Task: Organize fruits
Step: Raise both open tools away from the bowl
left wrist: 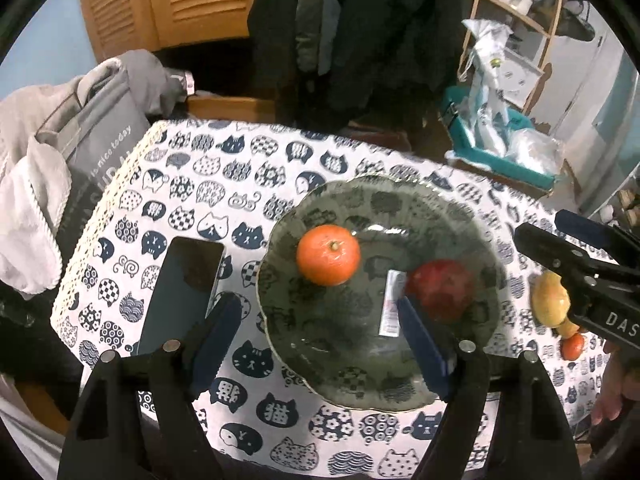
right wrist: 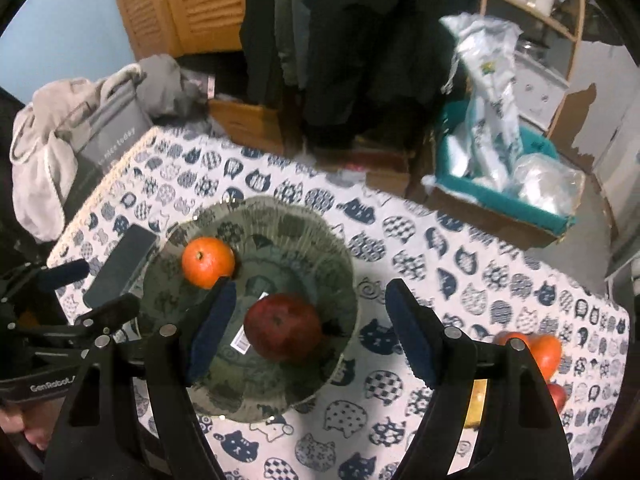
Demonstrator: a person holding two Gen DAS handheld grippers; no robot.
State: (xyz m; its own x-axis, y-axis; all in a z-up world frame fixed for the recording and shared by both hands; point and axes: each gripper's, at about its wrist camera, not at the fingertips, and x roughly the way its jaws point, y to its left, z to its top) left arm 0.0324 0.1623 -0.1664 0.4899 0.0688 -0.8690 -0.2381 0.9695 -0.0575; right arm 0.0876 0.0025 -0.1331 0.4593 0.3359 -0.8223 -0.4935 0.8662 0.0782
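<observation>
Scalloped smoky glass plate point(right wrist: 320, 236) holds round orange mandarin point(right wrist: 208, 262) at 10 o'clock and dark red apple point(right wrist: 283, 327) near centre. Left gripper point(left wrist: 320, 344) and right gripper point(right wrist: 308, 332): both released, gripping nothing, raised above plate.

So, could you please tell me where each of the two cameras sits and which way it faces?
Left wrist: on the left gripper, angled down at the glass plate; its own open fingers show, with the right gripper at the right edge.
Right wrist: on the right gripper, angled down likewise; the left gripper shows at left.
Shared: plate, tangerine, red apple, phone.
</observation>
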